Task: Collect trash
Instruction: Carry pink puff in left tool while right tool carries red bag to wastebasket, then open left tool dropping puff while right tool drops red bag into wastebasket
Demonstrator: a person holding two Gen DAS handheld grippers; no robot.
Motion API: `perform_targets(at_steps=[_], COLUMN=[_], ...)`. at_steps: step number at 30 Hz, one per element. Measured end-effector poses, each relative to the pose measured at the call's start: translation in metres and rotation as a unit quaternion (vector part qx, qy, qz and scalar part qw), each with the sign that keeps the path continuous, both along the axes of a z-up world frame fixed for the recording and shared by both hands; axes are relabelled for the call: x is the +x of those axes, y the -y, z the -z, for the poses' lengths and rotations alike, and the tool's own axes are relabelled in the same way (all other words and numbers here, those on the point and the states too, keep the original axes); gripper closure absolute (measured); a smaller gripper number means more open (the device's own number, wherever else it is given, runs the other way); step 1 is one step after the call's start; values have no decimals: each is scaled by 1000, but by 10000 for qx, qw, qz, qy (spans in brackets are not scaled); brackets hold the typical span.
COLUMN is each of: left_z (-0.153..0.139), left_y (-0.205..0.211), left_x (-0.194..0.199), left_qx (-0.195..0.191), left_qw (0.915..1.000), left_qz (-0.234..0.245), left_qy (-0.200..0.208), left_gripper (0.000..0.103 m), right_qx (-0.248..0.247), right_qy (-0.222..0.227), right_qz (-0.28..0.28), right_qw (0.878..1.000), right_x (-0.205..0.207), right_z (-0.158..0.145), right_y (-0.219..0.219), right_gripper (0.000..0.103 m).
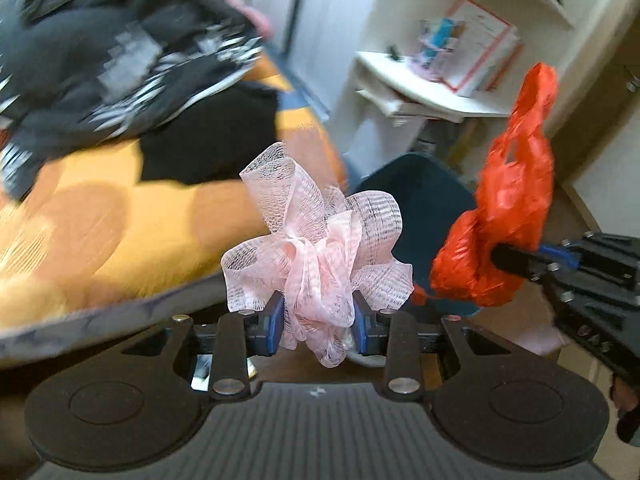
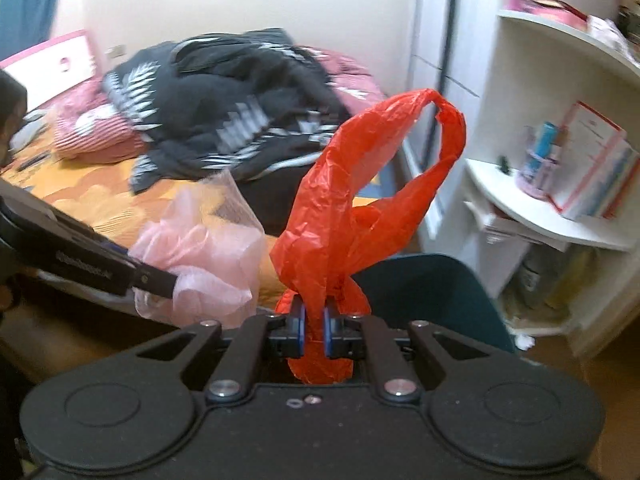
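Observation:
My left gripper [image 1: 319, 320] is shut on a pink mesh bow [image 1: 316, 240], held in the air beside the bed. My right gripper [image 2: 314, 330] is shut on a crumpled red plastic bag [image 2: 360, 200], whose handle loop stands up above the jaws. In the left wrist view the red bag [image 1: 508, 208] and the right gripper [image 1: 516, 258] are to the right of the bow. In the right wrist view the pink bow [image 2: 200, 248] and the left gripper [image 2: 160, 280] are to the left. A dark blue bin [image 1: 424, 196] sits just beyond both; it also shows in the right wrist view [image 2: 432, 292].
A bed with an orange cover [image 1: 100, 216] and a heap of black patterned clothes [image 2: 240, 120] lies left. A white shelf unit [image 2: 560, 200] with books and small items stands right. A white wardrobe [image 2: 436, 40] is behind.

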State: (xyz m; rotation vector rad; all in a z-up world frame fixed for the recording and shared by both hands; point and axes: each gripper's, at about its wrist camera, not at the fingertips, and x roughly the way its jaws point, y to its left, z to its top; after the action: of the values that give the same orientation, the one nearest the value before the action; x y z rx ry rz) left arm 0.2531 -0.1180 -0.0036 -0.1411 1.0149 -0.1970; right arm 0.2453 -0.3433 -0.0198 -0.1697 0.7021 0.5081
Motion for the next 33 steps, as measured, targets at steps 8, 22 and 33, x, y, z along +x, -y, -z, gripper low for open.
perform_targets(at_steps=[8,22,33], left_z=[-17,68,135], left_y=[65,146,167], left_x=[63,129,143], left_qx=[7,227,581], left_qw=[9992,9936,9859], left_qz=[380,991,1162], left_qy=[103,-501,-1057], left_gripper=[70,70,70], right_qx=[111,64,-131], right_qy=[-337,-1304,-1810], right_qz=[625,1063,1106], right_qw=[9974,9857,9772], right_x=[32,66,80], right_z=[29,105,143], right_y=[42,63,54], right_gripper=[95,95,88])
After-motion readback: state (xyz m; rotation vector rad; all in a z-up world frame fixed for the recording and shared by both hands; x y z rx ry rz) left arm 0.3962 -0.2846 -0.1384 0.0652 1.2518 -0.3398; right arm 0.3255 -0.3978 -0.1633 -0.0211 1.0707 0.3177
